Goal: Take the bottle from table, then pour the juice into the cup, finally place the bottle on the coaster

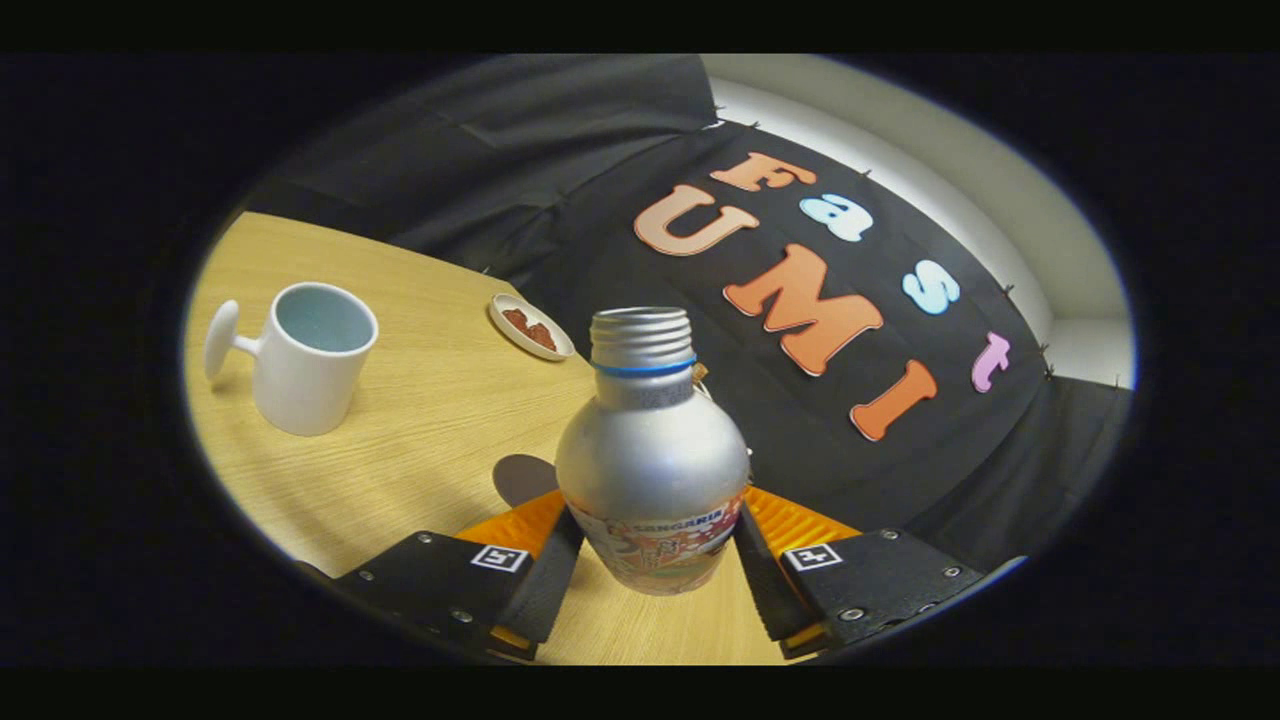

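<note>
Tongs: gripper (655, 560) clenched on the bottle (652, 450), both ribbed fingers (555, 570) pressing its lower, labelled body from either side.
Bottle: between the fingers, near the table (420, 430) edge that faces the booth wall; whether lifted or resting, I cannot tell.
Handling: rigid smooth metal, likely slippery and dentable; weight depends on juice left; low hold on the straight wall looks sound.
Bottle mouth: threaded, uncapped, blue ring beneath; contents hidden.
Cup (310, 358): white, beyond and left, upright, apparently empty, handle turned away.
Coaster (530, 326): small dish farther back at the table edge, brown patch inside.
</note>
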Demonstrator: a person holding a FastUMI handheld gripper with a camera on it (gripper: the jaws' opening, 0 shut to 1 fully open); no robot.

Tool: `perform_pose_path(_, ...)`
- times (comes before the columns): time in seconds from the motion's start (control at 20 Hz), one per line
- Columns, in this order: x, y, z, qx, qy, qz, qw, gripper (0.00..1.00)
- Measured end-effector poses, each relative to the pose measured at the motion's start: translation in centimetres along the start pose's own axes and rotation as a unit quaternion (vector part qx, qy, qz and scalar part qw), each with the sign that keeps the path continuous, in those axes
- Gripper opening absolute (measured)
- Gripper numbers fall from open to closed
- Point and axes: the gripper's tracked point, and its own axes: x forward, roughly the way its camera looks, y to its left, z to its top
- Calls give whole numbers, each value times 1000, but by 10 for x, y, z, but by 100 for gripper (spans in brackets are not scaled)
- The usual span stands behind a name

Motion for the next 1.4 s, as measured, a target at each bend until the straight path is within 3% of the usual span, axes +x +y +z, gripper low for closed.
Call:
perform_pose_path(0.35, 10, 2, 6, -98, -7, -27, 995, 78)
perform_pose_path(0.6, 12, 5, 20, -188, -30, -49, 981, 78)
perform_pose_path(1.4, 12, 26, 66, -316, -83, -64, 943, 77)
